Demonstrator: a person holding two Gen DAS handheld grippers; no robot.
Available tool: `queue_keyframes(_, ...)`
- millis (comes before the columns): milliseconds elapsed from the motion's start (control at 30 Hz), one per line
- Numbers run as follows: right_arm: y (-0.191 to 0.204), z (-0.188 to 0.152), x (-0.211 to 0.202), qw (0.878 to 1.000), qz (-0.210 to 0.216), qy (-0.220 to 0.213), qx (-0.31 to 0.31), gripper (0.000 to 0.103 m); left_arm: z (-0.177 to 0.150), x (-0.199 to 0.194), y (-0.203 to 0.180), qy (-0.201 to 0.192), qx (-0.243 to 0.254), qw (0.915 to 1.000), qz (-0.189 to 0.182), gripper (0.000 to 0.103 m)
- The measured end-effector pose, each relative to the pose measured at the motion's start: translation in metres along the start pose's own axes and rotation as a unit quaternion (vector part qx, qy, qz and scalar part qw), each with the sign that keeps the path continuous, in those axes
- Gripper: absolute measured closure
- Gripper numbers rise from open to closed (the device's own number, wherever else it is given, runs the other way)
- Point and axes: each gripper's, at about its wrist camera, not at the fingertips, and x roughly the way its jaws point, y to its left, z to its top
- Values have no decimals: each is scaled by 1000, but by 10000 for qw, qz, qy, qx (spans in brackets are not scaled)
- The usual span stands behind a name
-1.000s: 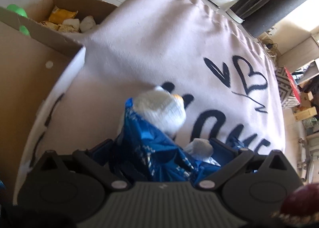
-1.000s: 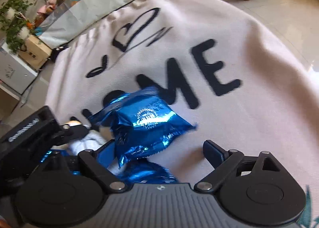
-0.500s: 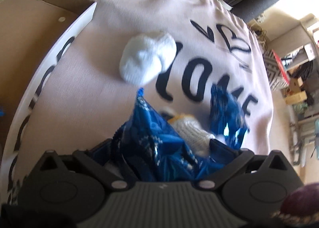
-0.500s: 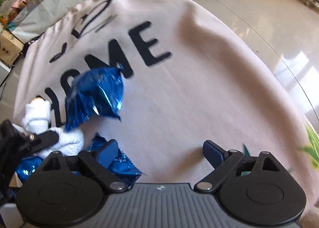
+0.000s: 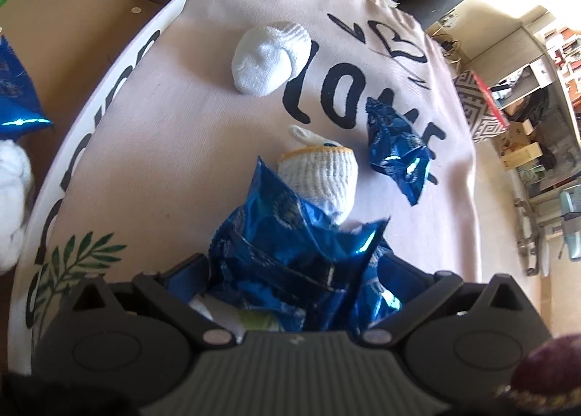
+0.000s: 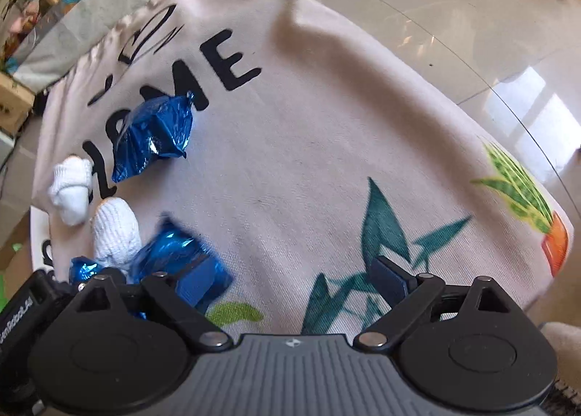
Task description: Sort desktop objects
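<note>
left gripper [image 5: 301, 270]: clamped on blue foil packet [image 5: 290, 249], bottom centre, fingertips hidden | right gripper [image 6: 290, 278]: jaws apart, nothing between | mat [image 6: 326, 125]: "HOME" partly covered | white glove [image 5: 323, 176]: perhaps knitted | cardboard box [image 5: 72, 27]: upper left, cropped

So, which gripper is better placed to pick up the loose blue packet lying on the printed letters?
Probably the right gripper: its jaws stand open with nothing between them. The left gripper is already shut on another blue packet, while the loose blue packet lies untouched.
</note>
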Motion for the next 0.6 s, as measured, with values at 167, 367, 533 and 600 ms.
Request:
queue_keyframes(167,-2,-11,-18,9998,131,-171,-8,10,-7,-19,9,11,-98,9997,-242,0)
queue_keyframes(367,4,-31,-32,9989,352,-239,-179,10,-18,-36,17,-3,47,9997,-239,0)
queue_keyframes(533,3,-49,-38,9984,438,-235,-251,10,-30,-47,28,47,125,9997,-188,0)
queue_keyframes(600,1,-56,-39,9984,457,-219,-238,10,-34,-50,34,62,126,9998,-168,0)
